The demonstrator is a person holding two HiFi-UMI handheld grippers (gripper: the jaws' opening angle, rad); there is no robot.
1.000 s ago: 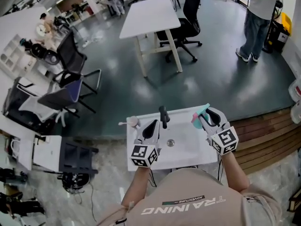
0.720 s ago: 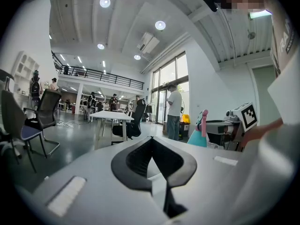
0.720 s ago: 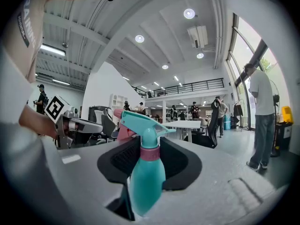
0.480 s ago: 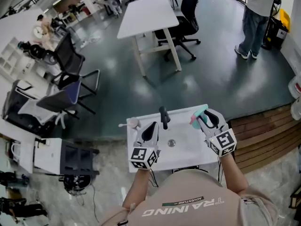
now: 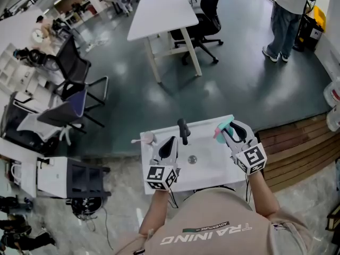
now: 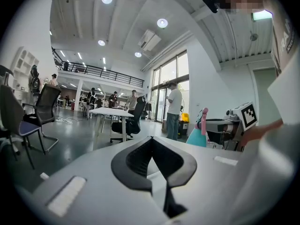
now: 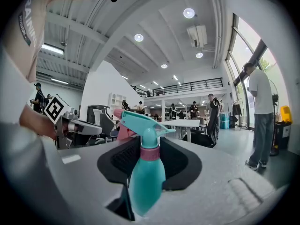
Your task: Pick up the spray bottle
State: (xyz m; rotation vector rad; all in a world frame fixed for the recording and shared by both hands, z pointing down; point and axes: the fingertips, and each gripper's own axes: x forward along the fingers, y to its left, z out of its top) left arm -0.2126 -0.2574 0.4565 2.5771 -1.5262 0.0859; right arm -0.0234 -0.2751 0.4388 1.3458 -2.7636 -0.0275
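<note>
Right gripper (image 5: 234,134) clamped spray bottle (image 7: 147,172) upright below neck, at basin (image 5: 215,169) far right corner, likely for lifting. Left gripper (image 6: 153,158) fingers were together, empty, unneeded.

Body of the spray bottle (image 5: 222,126) behind the right gripper (image 5: 234,132), head view

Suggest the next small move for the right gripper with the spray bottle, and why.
Probably a short, straight lift of the right gripper. Its jaws look closed on the body of the spray bottle, which stands upright between them at the back right corner of the white sink. The left gripper is shut, empty and off to the side, so nothing seems to block the way up.
</note>
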